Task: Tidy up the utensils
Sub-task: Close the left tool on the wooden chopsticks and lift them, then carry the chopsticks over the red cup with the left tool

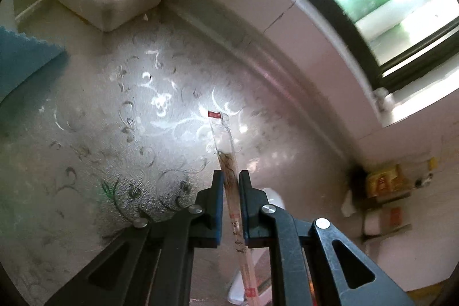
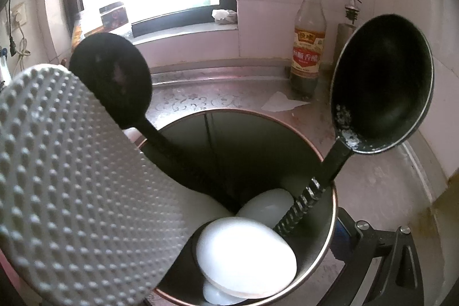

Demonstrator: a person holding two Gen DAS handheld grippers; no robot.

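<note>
Chopsticks (image 1: 229, 177) in clear sleeve, clamped between left gripper (image 1: 231, 177) fingers, tip ahead above desk (image 1: 86, 134). Right fingers' state: cannot tell, holder (image 2: 330, 208) close. Keep grip firm, lower upright into holder gap.

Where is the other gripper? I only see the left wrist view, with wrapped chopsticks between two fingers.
Observer: The right gripper sits against the rim of a steel utensil holder; only one finger shows.
Operator: What's in it?
Observer: A black ladle, a black spoon, a white dimpled rice paddle and white spoons.
Operator: Any room for the chopsticks in the left gripper?
Observer: Probably; the holder's far side looks unfilled.
</note>
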